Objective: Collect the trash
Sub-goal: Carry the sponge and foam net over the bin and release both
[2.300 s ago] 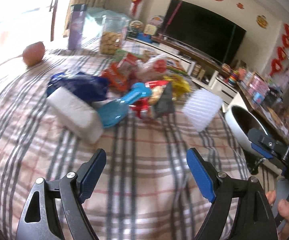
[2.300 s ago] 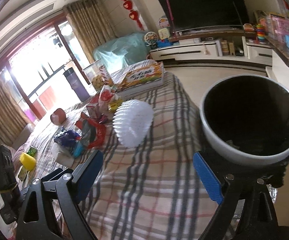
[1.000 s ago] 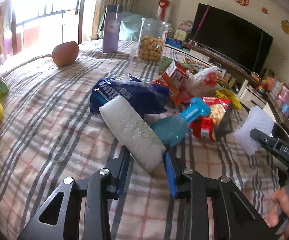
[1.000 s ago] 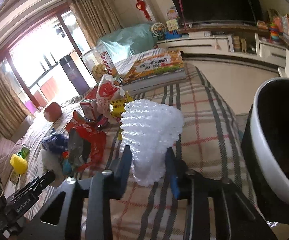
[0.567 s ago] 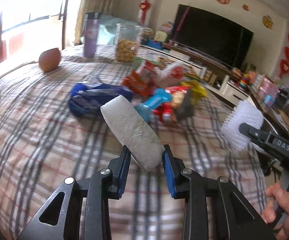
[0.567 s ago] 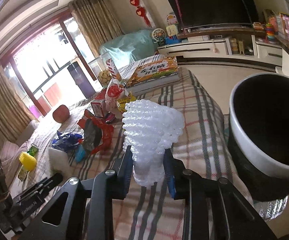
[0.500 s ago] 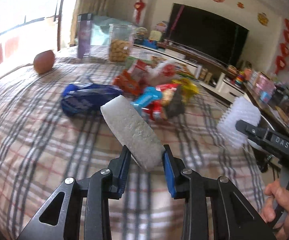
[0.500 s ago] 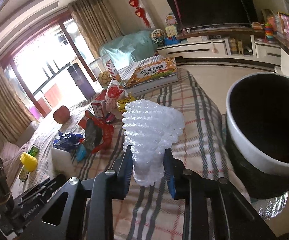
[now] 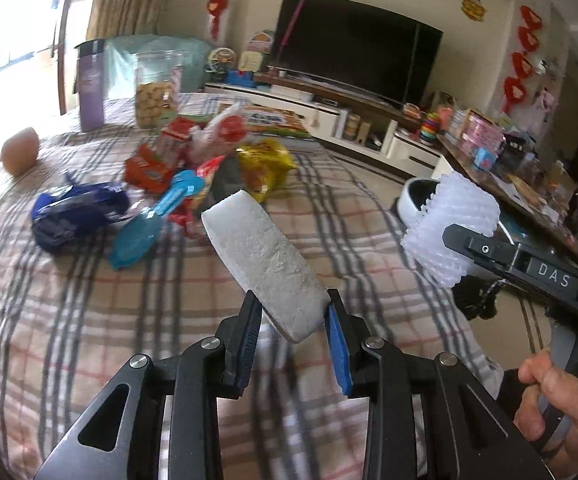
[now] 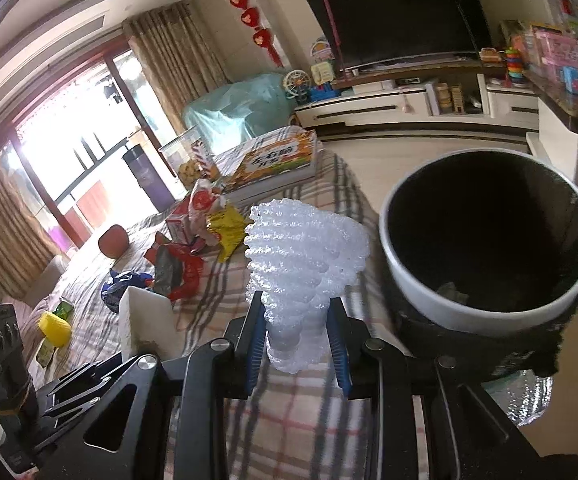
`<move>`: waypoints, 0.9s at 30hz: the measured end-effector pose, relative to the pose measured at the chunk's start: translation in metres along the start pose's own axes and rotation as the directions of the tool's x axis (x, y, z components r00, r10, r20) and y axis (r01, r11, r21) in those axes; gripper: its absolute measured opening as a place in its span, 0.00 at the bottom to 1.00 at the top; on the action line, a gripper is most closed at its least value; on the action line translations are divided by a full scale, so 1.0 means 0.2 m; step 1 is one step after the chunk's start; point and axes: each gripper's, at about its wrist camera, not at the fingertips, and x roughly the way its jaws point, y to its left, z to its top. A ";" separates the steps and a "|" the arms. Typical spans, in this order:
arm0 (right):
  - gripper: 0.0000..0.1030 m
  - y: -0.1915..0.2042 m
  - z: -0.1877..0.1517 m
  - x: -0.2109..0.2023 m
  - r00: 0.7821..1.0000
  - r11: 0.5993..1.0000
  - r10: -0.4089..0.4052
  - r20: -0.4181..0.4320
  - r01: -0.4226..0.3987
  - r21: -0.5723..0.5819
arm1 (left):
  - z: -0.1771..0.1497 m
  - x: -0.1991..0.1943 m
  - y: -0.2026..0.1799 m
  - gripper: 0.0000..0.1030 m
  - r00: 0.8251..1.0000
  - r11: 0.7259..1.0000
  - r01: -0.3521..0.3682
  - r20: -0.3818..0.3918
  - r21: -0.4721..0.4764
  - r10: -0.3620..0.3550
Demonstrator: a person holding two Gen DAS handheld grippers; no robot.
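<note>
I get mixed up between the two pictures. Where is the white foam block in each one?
Left wrist view: the white foam block is in the middle, pinched between the left gripper fingers, lifted above the checked cloth.
Right wrist view: the same block sits at lower left, only its end showing.
Shared landmark: the black television, top centre in the left view and top right in the right view.
</note>
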 end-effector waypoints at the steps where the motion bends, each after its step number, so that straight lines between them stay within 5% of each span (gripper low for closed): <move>1: 0.29 -0.01 0.00 -0.01 1.000 1.000 -0.006 0.004 0.006 0.002 | 0.01 0.01 -0.02 0.30 1.000 1.000 0.005 -0.002 0.005 -0.005; 27: 0.30 -0.38 0.09 -0.21 0.989 0.989 -0.131 0.065 0.125 0.084 | 0.20 0.29 -0.40 0.30 0.988 0.974 0.151 -0.051 0.170 -0.145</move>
